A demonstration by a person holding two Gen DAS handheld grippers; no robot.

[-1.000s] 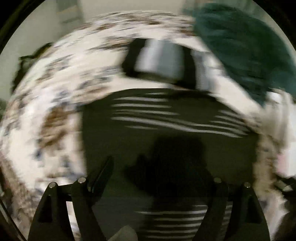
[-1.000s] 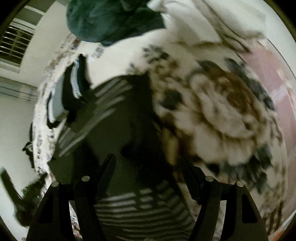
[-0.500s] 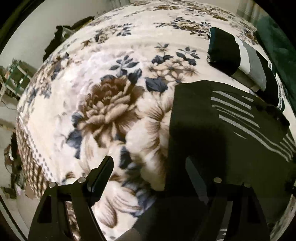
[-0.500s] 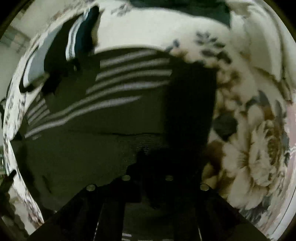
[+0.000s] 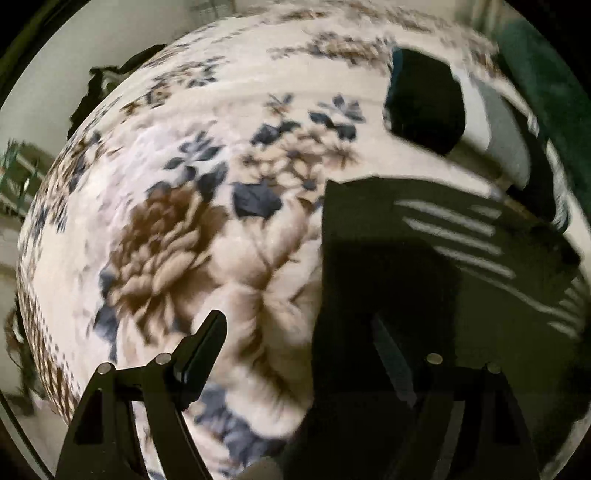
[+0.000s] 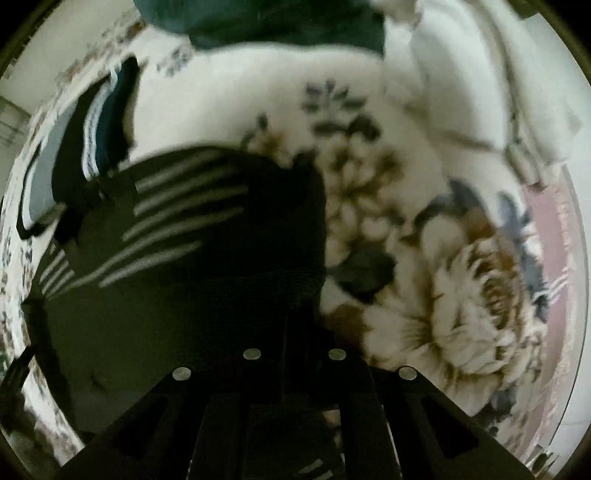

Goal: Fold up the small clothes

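The dark striped garment [image 6: 192,236] lay spread flat on the floral blanket [image 6: 461,288], with its pale stripes running across its far part. Its near right corner sat directly under the right gripper [image 6: 293,332], whose two fingers stood pressed together. The black knit cloth ran in between them, so I judged this gripper to be closed on that corner, although the dark cloth and dark fingers made the exact contact hard to see.

In the left wrist view the same garment [image 5: 424,280] lay to the right of the left gripper [image 5: 306,336]. Its straight left edge ran away from the camera, between the two fingers. The left finger [image 5: 201,350] hung over bare blanket [image 5: 166,240] and the right one was over the dark cloth. These fingers stood wide apart and held nothing.

So the relation that mattered was this: the right gripper already had its corner, while the left gripper had the garment's edge just to the right of its centre. The left one probably needed to shift right and close on the matching corner before both could lift for the fold.

Beyond the garment, a folded pile of dark and grey clothes [image 5: 454,110] rested on the blanket, close to the garment's far edge. A dark green cloth [image 6: 266,22] lay further away.
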